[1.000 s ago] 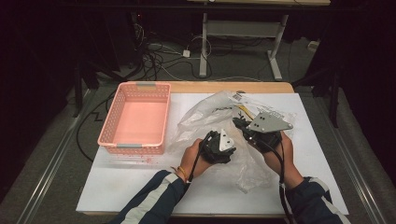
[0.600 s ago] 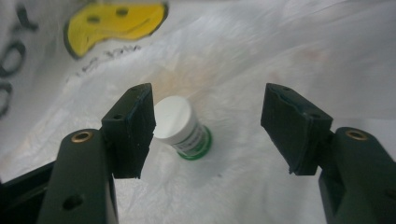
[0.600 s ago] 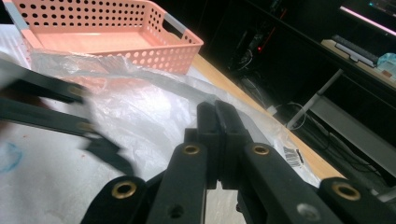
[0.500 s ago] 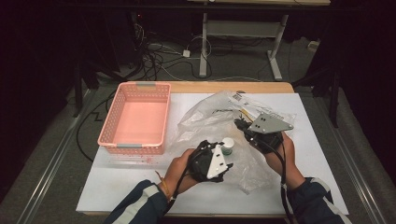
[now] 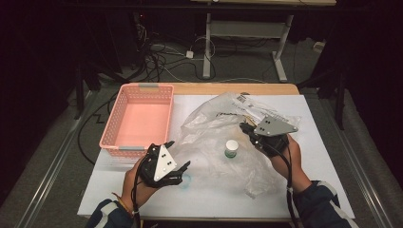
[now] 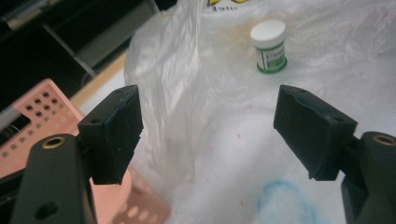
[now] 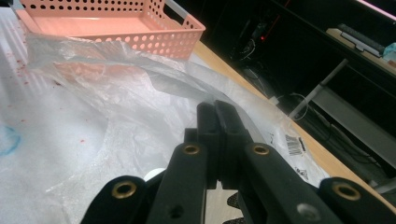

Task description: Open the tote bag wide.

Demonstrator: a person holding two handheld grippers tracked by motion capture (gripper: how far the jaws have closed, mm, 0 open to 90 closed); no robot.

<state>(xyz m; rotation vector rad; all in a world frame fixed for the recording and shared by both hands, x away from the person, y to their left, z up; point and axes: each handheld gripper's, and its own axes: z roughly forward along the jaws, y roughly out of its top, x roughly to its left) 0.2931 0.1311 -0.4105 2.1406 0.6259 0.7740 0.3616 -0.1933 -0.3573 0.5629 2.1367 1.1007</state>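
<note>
A small white jar point(image 5: 231, 148) with a green label stands upright on a crumpled clear plastic bag point(image 5: 214, 126) in the middle of the white table. My left gripper point(image 5: 178, 154) hovers to the jar's lower left, apart from it. Its jaws have just been opening and nothing is between them. In the left gripper view the jar point(image 6: 270, 46) stands far beyond the open left gripper point(image 6: 210, 126), and a raised fold of the bag point(image 6: 173, 88) is beyond the gap. My right gripper point(image 5: 246, 128) is right of the jar, shut on the bag's edge point(image 7: 154, 79), which runs to the right gripper's point(image 7: 217, 109) tips.
A pink perforated basket point(image 5: 138, 90) sits empty at the table's left, close to my left gripper. A blue smudge point(image 6: 280, 200) marks the table beside the left gripper. Cables and a desk frame point(image 5: 247, 28) lie on the floor beyond the far edge.
My left gripper has opened and pulled back left, toward the person, leaving the jar standing on the bag. The right gripper has kept still on the bag.
</note>
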